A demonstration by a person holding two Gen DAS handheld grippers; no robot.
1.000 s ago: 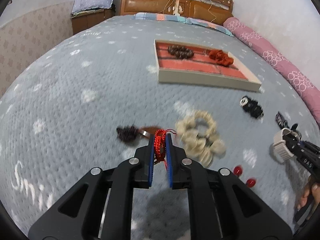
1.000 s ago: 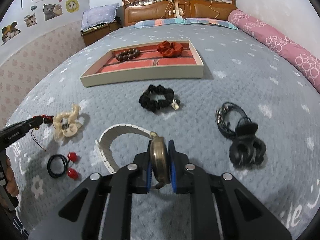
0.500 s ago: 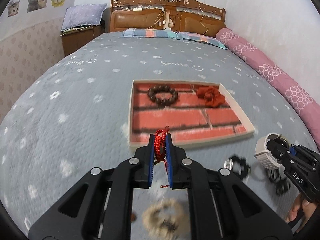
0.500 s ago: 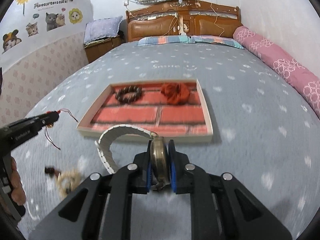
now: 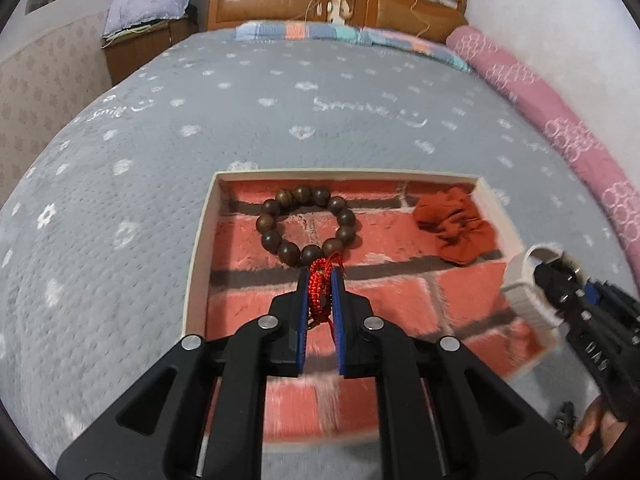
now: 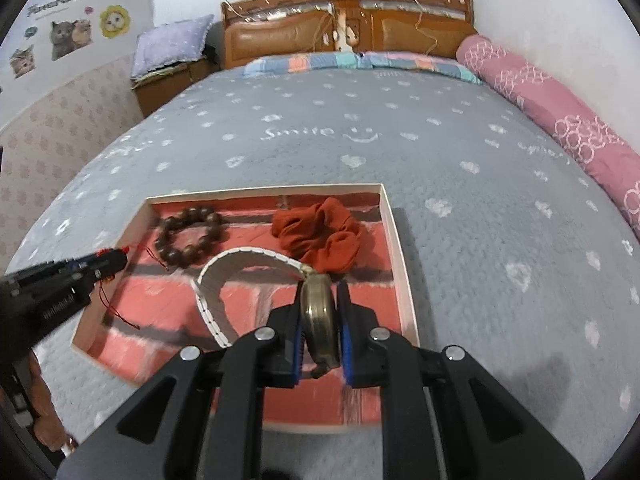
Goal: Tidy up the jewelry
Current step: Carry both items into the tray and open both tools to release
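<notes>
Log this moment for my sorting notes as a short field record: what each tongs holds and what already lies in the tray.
left tongs: shut on red cord bracelet, over the tray
right tongs: shut on watch, its white strap arching left
tray: brick-patterned, on grey bedspread
in tray: wooden bead bracelet, rust scrunchie

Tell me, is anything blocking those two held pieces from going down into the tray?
Nothing visible does. The left gripper holds a red cord bracelet and the right gripper a watch, both over the open tray. The bead bracelet and scrunchie lie toward its far side; the brick-print floor nearer is bare.
</notes>
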